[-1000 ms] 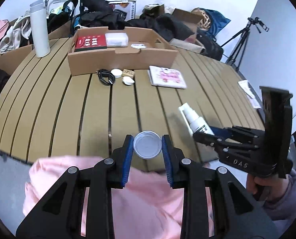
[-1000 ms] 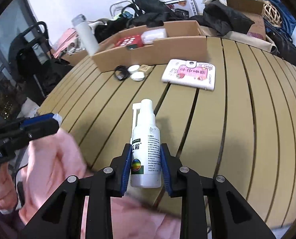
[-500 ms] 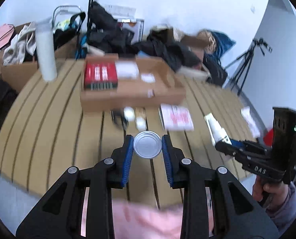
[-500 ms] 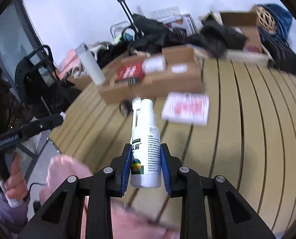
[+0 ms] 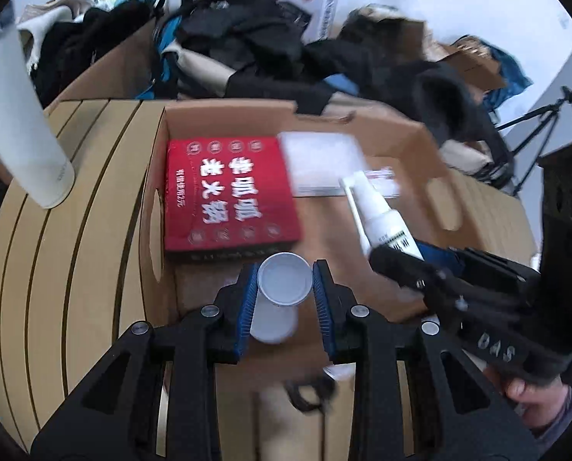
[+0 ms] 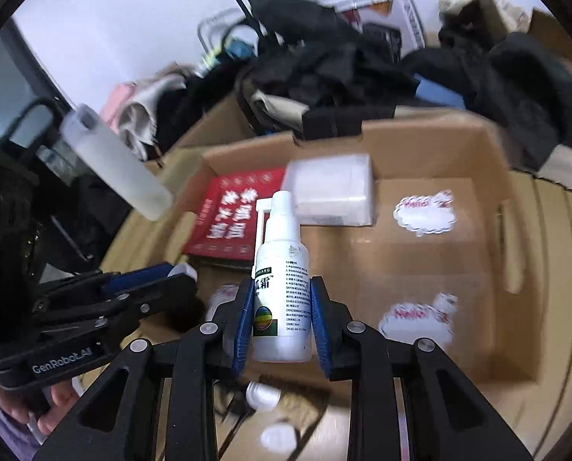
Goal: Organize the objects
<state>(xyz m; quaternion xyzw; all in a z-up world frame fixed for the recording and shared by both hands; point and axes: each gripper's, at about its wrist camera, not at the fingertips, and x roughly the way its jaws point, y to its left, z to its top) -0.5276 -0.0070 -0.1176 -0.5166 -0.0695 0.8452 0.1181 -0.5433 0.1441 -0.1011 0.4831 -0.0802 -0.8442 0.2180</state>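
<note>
My left gripper is shut on a small white round container, held over the near wall of the open cardboard box. My right gripper is shut on a white spray bottle with its nozzle pointing away, above the same box. In the left wrist view that spray bottle and the right gripper hang over the box's right half. The left gripper shows at the lower left of the right wrist view. Inside the box lie a red packet and a white wrapped block.
A tall white flask stands on the slatted table left of the box. Two "Hello" stickers lie on the box floor. A black cable and small white pieces lie just before the box. Dark clothes and bags pile behind it.
Both grippers have swept forward from the table's near edge to above the cardboard box, each still holding its object. The box now fills both views.
</note>
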